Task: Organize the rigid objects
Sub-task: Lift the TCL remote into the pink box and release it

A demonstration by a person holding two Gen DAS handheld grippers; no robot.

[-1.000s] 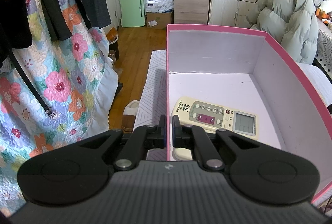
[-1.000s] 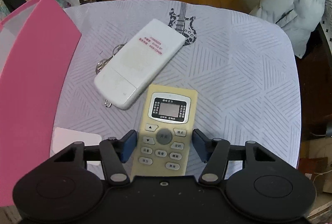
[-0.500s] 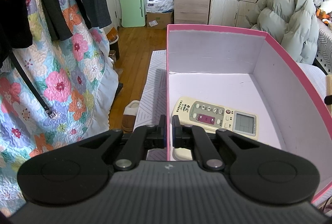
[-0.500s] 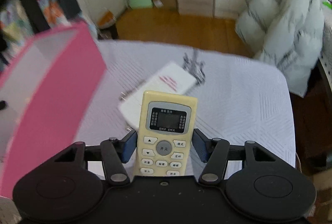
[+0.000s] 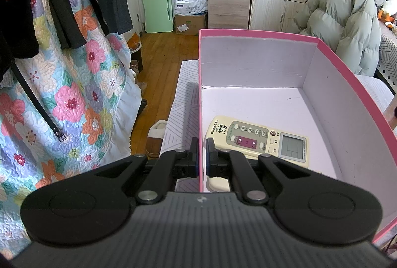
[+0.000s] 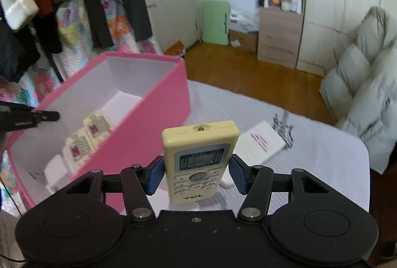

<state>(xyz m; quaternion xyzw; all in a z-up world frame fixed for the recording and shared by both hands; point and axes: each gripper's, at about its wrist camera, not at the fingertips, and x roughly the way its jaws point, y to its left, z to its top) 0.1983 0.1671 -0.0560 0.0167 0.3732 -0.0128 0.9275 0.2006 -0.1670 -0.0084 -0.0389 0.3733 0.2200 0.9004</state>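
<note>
A pink box [image 5: 260, 32] with a white inside stands on the table. A cream remote [image 5: 260, 141] lies in it over a white item [image 5: 218, 184]. My left gripper [image 5: 202, 158] is shut on the box's left wall, one finger on each side. In the right wrist view my right gripper [image 6: 197, 176] is shut on a yellow TCL remote [image 6: 198, 143], held above the table just right of the pink box [image 6: 158, 124]. A white remote [image 6: 260, 143] lies face down on the cloth behind it. The left gripper's black finger [image 6: 37, 116] shows at the box's far rim.
A patterned white cloth [image 6: 310, 143] covers the table. A floral quilt [image 5: 74, 94] and dark clothes hang to the left. A slipper [image 5: 155, 138] lies on the wood floor. A grey puffy coat [image 5: 342, 27] sits at the right, and a cabinet [image 5: 228, 9] stands at the back.
My right gripper has closed on the yellow remote, lifted it off the table and tipped upward, bringing the pink box into view. The left gripper and the box have not moved.
</note>
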